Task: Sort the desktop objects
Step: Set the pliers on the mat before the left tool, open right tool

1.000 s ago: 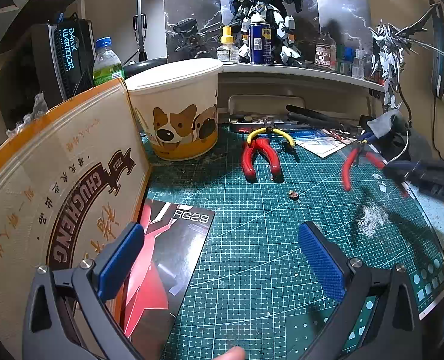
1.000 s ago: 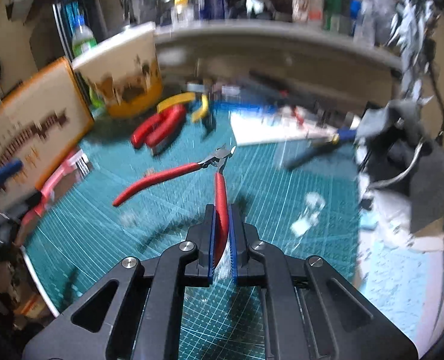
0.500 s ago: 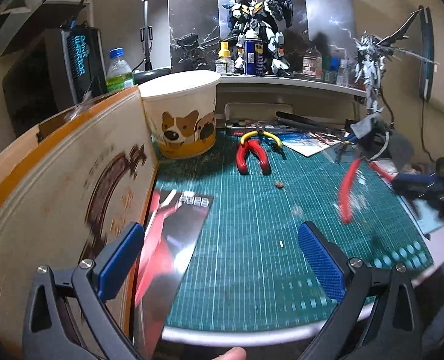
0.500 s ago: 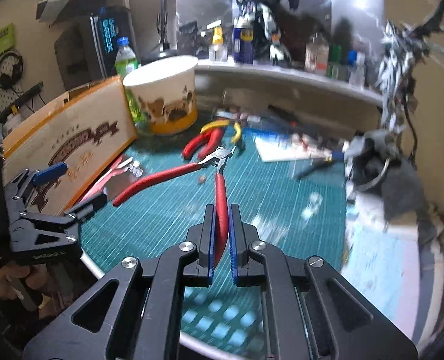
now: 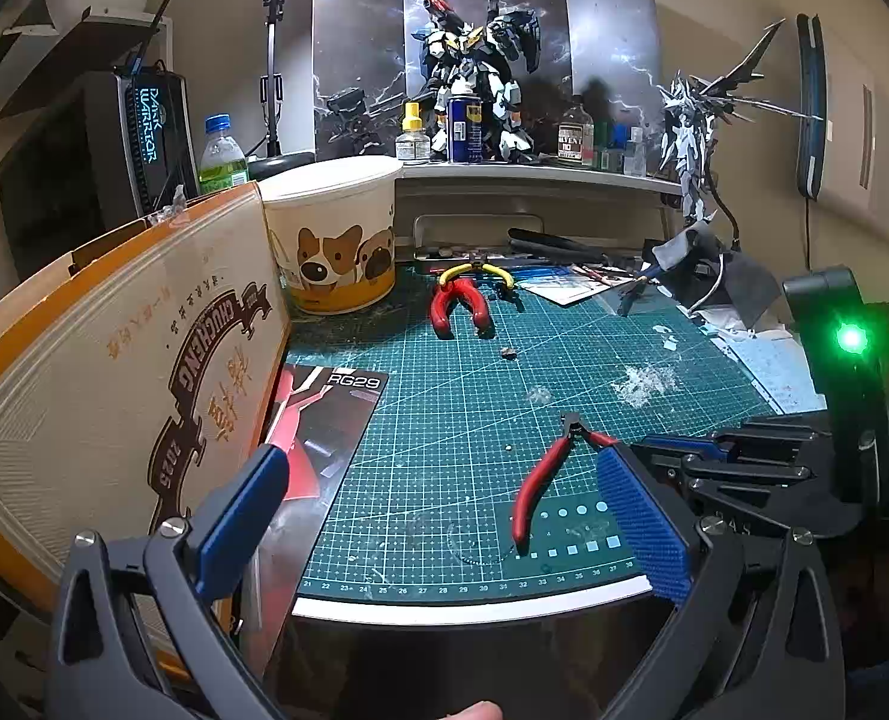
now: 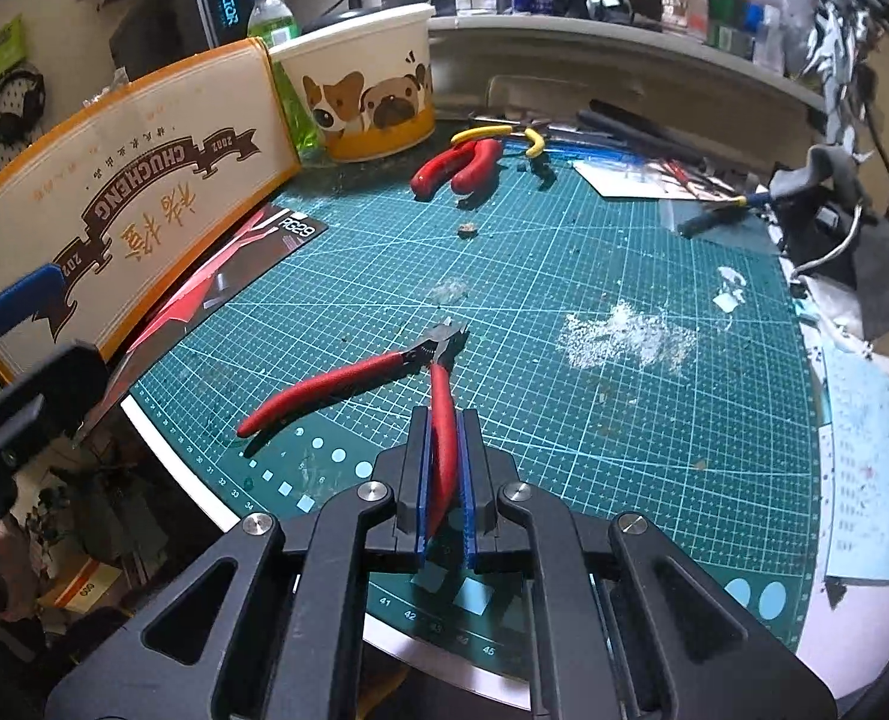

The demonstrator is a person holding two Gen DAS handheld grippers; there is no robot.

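My right gripper [image 6: 443, 504] is shut on one handle of red-handled nippers [image 6: 348, 381]; their other handle spreads left, low over the front of the green cutting mat [image 6: 564, 252]. In the left wrist view the nippers [image 5: 543, 480] hang beside the right gripper [image 5: 672, 450] at the mat's [image 5: 444, 420] front right. My left gripper [image 5: 438, 516] is open and empty at the mat's front edge. Red pliers [image 5: 462, 306] and yellow-handled pliers [image 5: 477, 272] lie at the back; both also show in the right wrist view: red pliers [image 6: 456, 165], yellow-handled pliers [image 6: 498, 133].
A tan box [image 5: 120, 372] leans along the left, with a black booklet [image 5: 318, 426] at its foot. A dog-print bucket [image 5: 336, 234] stands at back left. A shelf [image 5: 534, 171] holds bottles and model robots. Grey cloth, papers and tools [image 6: 834, 222] crowd the right side.
My right gripper has carried the nippers toward the mat's front edge and lower. The left gripper has pulled back and stays open.
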